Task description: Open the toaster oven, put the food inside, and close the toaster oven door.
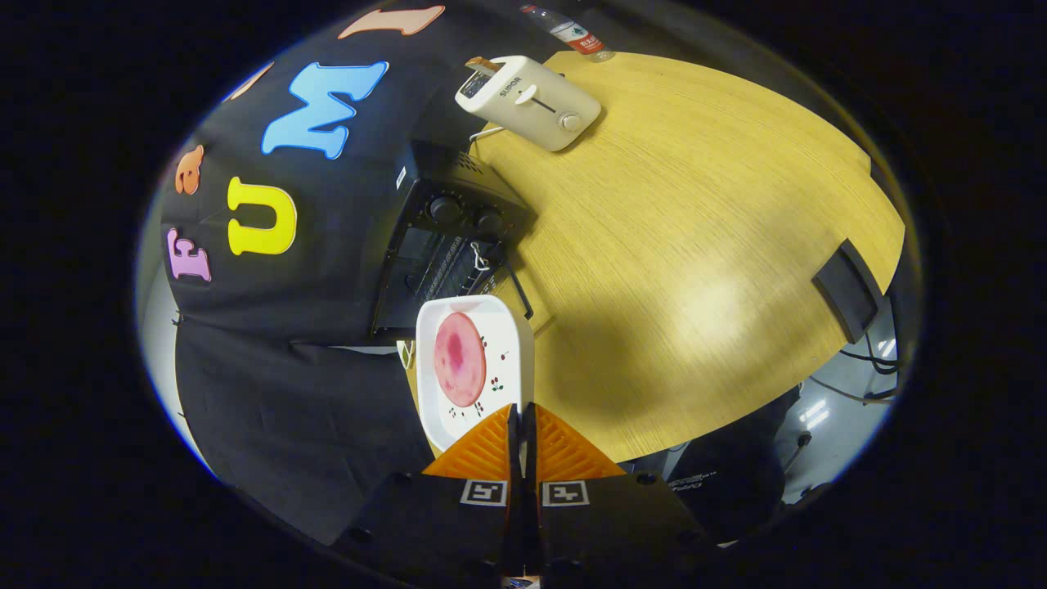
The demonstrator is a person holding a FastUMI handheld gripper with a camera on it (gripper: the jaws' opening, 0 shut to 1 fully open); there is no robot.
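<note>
**Gripper view: plate pinched at its rim, oven ahead**

Gripper view is showing the gripper [523, 409] with its two fingers drawn almost together, only a thin slit between them, and both pressing on the near rim of a white plate [507, 327]. The plate is rounded-rectangular; its long axis is running from the fingertips toward 11 o'clock, its far short end pointing at the toaster oven [446, 245]. A round pink slice of food [459, 358] is lying on the plate, just ahead of the fingertips, slightly toward the 10 o'clock side.

The toaster oven is sitting beyond the plate at about 11 o'clock, black, two knobs [466, 214] on its panel, glass front facing the plate; the plate's far end is overlapping that front. Whether the door is open or closed, I cannot tell.

Farther on at 12 o'clock a white pop-up toaster [532, 110] is standing on the wooden table [695, 229] with a slice of bread [483, 64] sticking out of its slot. A plastic bottle [572, 33] is lying at the table's far edge, beyond the toaster.
</note>
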